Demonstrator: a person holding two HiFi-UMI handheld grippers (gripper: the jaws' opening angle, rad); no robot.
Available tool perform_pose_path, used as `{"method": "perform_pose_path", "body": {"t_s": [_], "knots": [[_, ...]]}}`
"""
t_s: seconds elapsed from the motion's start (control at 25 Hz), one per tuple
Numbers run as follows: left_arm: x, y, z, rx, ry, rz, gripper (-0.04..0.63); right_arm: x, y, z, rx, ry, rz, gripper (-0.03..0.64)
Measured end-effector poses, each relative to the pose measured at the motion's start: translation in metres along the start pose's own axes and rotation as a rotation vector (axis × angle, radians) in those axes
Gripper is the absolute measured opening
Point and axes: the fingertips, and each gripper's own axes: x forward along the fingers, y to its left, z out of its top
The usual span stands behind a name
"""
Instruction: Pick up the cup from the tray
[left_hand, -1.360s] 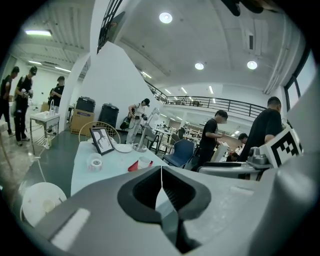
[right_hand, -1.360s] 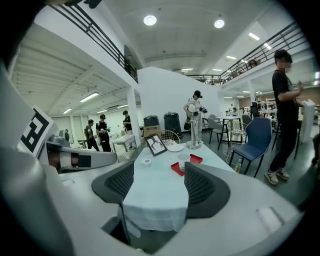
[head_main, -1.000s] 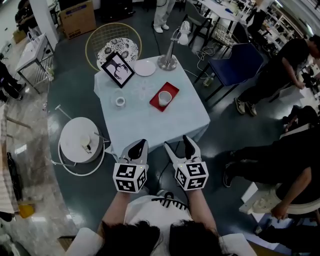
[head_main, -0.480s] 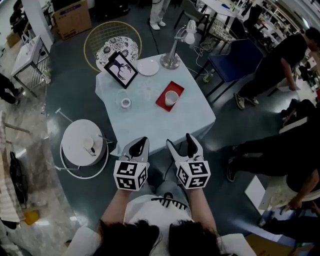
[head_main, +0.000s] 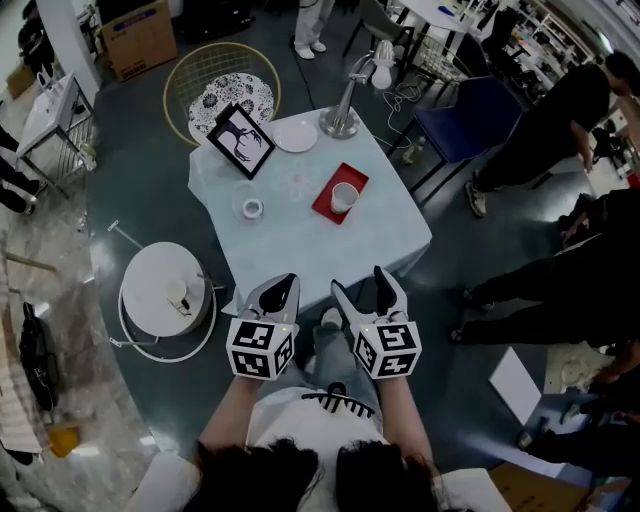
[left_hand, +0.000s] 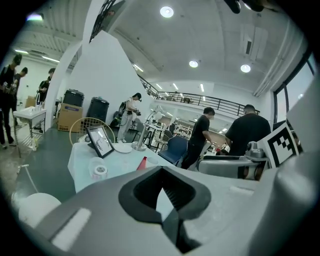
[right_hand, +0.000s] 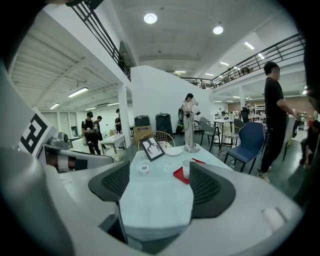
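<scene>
Nearest: your left gripper (head_main: 280, 288) had its jaws closed tip to tip, with nothing in them. Your right gripper (head_main: 358, 284) had its jaws standing wide. They had just been opening, and nothing was between them. Both hung short of the counter's (head_main: 320, 255) near corner, not over it.

Progress, as judged: approach only. Nothing had been grasped or lifted, so the reach, close and lift all remained.

Ahead of the right jaws and slightly to their right, well apart: the white cup (head_main: 344, 196), upright on the red tray (head_main: 357, 178), untouched.

Room: bare cloth lay between the jaws and the tray, so a straight run looked open. A small roll (head_main: 252, 208) sat left of that line, clear of it. The lamp base (head_main: 338, 124), plate (head_main: 294, 136) and picture frame (head_main: 239, 140) all stood beyond the cup. The tray lay near the counter's right edge, so a push that way risked sliding it off.
</scene>
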Motion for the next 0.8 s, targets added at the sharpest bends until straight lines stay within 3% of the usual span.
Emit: {"method": "perform_pose_path", "body": {"t_s": [0.32,0.8], "knots": [[0.012,0.014,0.009,0.007,-0.027,0.044,0.0,0.018,-0.013,0.017,-0.046,-0.023,0.004,0.39],[0.058,0.026,0.02,0.011,0.007,0.071,0.0,0.06,-0.048,0.022,0.019,-0.012,0.032,0.405]]}}
